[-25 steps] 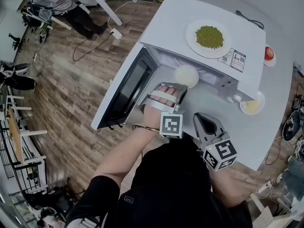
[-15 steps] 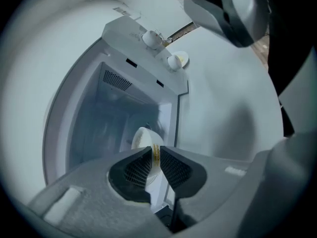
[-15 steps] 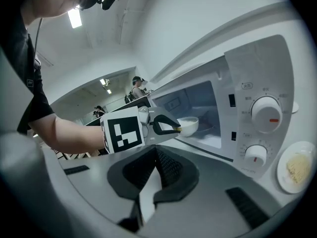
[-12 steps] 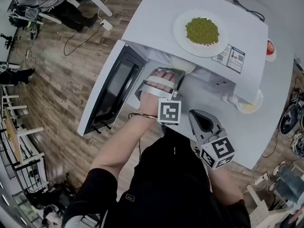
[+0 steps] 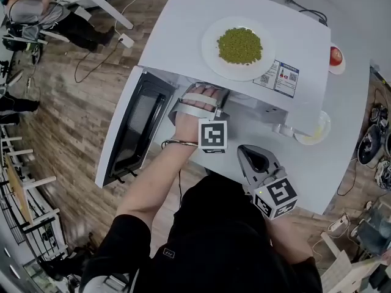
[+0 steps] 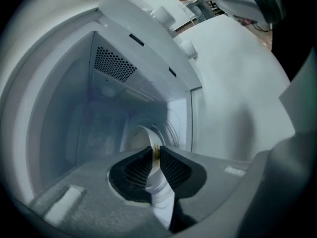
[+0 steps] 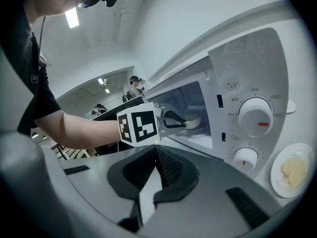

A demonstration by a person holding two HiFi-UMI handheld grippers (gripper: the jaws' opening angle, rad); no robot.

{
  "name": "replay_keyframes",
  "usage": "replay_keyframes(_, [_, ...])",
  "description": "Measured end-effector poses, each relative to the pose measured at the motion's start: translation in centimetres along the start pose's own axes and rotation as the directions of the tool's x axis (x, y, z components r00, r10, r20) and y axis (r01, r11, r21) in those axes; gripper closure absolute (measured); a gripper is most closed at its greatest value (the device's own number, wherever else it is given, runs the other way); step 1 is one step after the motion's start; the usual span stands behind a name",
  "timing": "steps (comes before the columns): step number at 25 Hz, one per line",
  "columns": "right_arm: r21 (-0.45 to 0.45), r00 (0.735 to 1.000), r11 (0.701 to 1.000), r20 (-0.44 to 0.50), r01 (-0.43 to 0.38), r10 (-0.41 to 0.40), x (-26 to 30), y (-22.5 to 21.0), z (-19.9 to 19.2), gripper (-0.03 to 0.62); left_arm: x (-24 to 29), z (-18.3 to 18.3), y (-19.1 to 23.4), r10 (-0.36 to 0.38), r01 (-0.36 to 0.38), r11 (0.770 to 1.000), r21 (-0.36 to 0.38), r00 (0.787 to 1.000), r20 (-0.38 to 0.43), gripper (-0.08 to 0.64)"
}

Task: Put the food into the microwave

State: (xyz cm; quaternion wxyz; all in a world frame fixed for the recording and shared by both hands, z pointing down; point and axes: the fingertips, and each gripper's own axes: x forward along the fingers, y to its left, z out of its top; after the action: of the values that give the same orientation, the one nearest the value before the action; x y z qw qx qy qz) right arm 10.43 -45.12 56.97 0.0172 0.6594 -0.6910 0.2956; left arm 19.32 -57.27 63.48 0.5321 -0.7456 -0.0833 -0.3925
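My left gripper [image 6: 155, 155] is shut on the rim of a white dish [image 6: 136, 138] and holds it inside the white microwave's cavity [image 6: 114, 63]. In the head view the left gripper [image 5: 208, 96] reaches into the microwave [image 5: 183, 29], whose top hides its tips and the dish. The right gripper view shows the left gripper [image 7: 173, 118] with the dish [image 7: 194, 119] inside the opening. My right gripper [image 5: 253, 160] hangs shut and empty in front of the microwave, jaws [image 7: 155, 152] together.
The microwave door [image 5: 131, 130] stands open to the left. A plate of green food [image 5: 239, 46] lies on top of the microwave. A small dish of yellow food [image 5: 314, 133] sits beside the control knobs [image 7: 255, 118]. A red-topped item [image 5: 335, 55] is at the far right.
My left gripper has pushed the white dish deeper into the microwave, so the dish has passed out of sight under the top in the head view. The right gripper has hardly shifted.
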Motion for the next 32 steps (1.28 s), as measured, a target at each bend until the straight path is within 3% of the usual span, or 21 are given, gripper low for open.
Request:
replay_keyframes(8, [0.001, 1.000, 1.000, -0.019, 0.024, -0.024, -1.5, 0.0, -0.1, 0.578, 1.2, -0.2, 0.8, -0.041, 0.039, 0.997, -0.064, 0.999, -0.035, 0.506])
replay_keyframes(11, [-0.010, 0.999, 0.999, -0.022, 0.040, -0.040, -2.2, 0.0, 0.3, 0.578, 0.3, -0.2, 0.6, -0.038, 0.034, 0.995, -0.092, 0.999, -0.039, 0.453])
replay_keyframes(16, [-0.033, 0.998, 0.998, -0.005, 0.061, -0.061, -3.2, 0.7, 2.1, 0.578, -2.3, 0.0, 1.6, -0.006, 0.004, 0.988, -0.156, 1.000, -0.015, 0.443])
replay_keyframes(23, [-0.090, 0.997, 0.993, 0.041, 0.074, -0.071, -5.0, 3.5, 4.6, 0.578, -8.4, 1.9, 1.2, 0.019, -0.011, 0.982, -0.189, 0.999, 0.041, 0.443])
replay_keyframes(25, [-0.088, 0.995, 0.992, 0.051, 0.095, -0.090, -5.7, 4.2, 4.9, 0.578, -10.6, 2.6, 0.7, 0.012, 0.013, 0.962, -0.272, 0.996, 0.093, 0.443])
replay_keyframes(27, [-0.077, 0.992, 0.990, 0.058, 0.118, -0.114, -6.4, 4.8, 4.9, 0.578, -12.7, 3.5, 0.3, 0.006, 0.059, 0.927, -0.371, 0.985, 0.172, 0.443])
replay_keyframes(32, [-0.068, 0.988, 0.986, 0.047, 0.152, -0.149, -7.4, 6.2, 4.2, 0.578, -16.8, 5.5, -0.9, 0.010, 0.182, 0.836, -0.518, 0.938, 0.346, 0.445])
